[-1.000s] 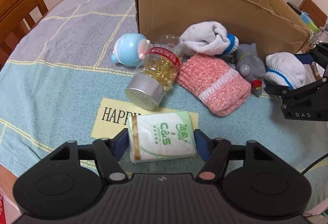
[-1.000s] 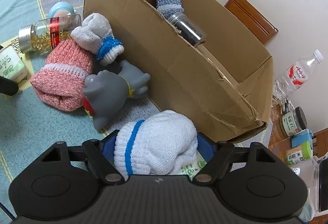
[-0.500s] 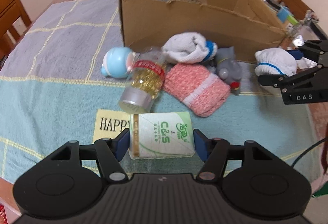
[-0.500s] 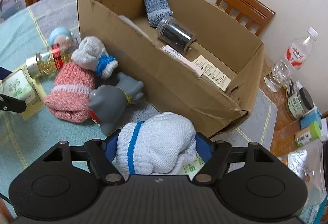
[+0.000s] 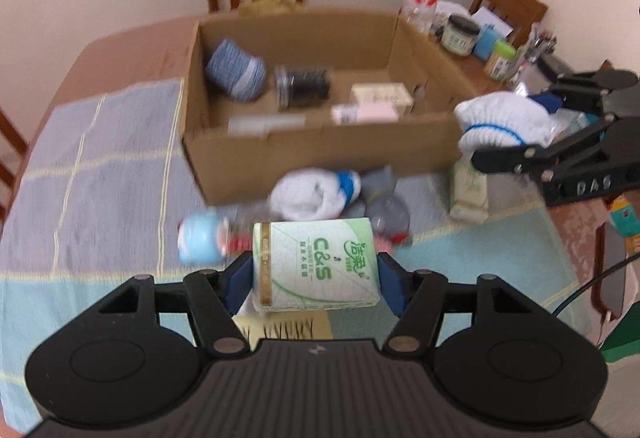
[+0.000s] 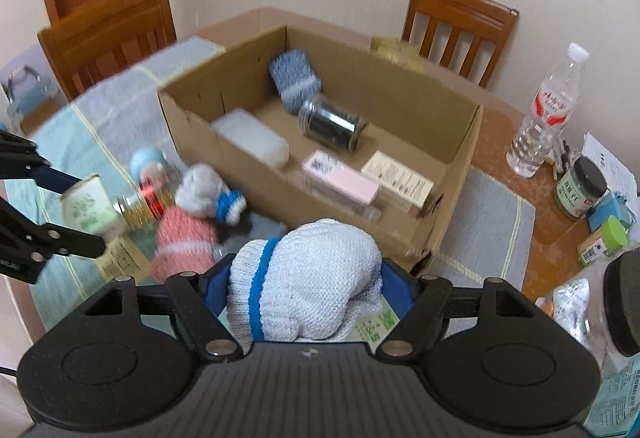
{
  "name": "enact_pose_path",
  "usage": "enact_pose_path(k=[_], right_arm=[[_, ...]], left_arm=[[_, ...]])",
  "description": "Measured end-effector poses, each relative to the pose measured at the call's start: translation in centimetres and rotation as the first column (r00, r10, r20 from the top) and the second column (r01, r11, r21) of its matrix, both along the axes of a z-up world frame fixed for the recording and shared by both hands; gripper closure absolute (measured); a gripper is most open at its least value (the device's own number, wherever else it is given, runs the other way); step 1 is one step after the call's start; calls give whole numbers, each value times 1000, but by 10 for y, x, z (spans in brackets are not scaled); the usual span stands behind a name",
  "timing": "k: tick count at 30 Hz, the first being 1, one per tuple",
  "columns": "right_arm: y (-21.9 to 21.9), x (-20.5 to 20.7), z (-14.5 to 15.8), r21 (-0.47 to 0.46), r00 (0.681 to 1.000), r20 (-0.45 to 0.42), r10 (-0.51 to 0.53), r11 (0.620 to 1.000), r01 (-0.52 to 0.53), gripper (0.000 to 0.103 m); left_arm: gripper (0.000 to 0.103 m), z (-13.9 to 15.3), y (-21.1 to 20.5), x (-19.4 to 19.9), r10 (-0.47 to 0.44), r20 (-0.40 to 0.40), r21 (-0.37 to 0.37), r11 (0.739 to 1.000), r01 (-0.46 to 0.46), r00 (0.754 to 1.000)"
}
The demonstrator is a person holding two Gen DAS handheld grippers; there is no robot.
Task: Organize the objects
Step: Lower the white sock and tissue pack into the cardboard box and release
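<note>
My left gripper (image 5: 316, 270) is shut on a green and white tissue pack (image 5: 316, 266) and holds it in the air above the table. My right gripper (image 6: 304, 290) is shut on a white sock with a blue stripe (image 6: 308, 286), also lifted; it shows in the left wrist view (image 5: 504, 121) near the box's right end. The open cardboard box (image 5: 320, 141) holds a blue sock (image 5: 236, 71), a dark jar (image 5: 302, 85) and flat cartons (image 5: 364, 113). The left gripper shows at the left of the right wrist view (image 6: 86, 211).
On the cloth in front of the box lie a white sock (image 5: 312, 193), a grey toy (image 5: 384, 205), a light blue toy (image 5: 200, 240), a pink sock (image 6: 184, 242) and a pill bottle (image 6: 142, 203). A water bottle (image 6: 544, 113), jars and chairs stand behind and to the right.
Both grippers have risen with their loads and now look down into the box. The tissue pack has left the table; the white sock is higher and nearer the box's rim.
</note>
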State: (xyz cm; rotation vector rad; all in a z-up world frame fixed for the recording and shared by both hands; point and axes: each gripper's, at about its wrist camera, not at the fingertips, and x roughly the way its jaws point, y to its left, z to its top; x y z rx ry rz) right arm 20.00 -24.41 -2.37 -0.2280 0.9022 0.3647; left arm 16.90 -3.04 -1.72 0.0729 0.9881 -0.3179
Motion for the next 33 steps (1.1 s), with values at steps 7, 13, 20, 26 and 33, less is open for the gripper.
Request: enact_pose_path(k=[7, 13, 20, 26, 33], right_arm=[[2, 8, 21, 32, 998, 60, -27, 999, 25, 24], [0, 19, 32, 63, 993, 92, -69, 996, 63, 24], [-2, 35, 38, 96, 990, 100, -104, 991, 95, 24], [-3, 50, 34, 102, 988, 85, -129, 987, 121, 24], [-2, 63, 22, 78, 988, 47, -150, 986, 146, 24]], left_arm=[[39, 28, -6, 34, -28, 88, -11, 1000, 29, 996], [39, 37, -8, 77, -32, 102, -15, 999, 34, 994], [38, 37, -6, 121, -11, 128, 35, 999, 6, 992], [7, 30, -6, 151, 42, 153, 74, 996, -54, 987], [6, 15, -2, 150, 21, 125, 62, 998, -29, 992]])
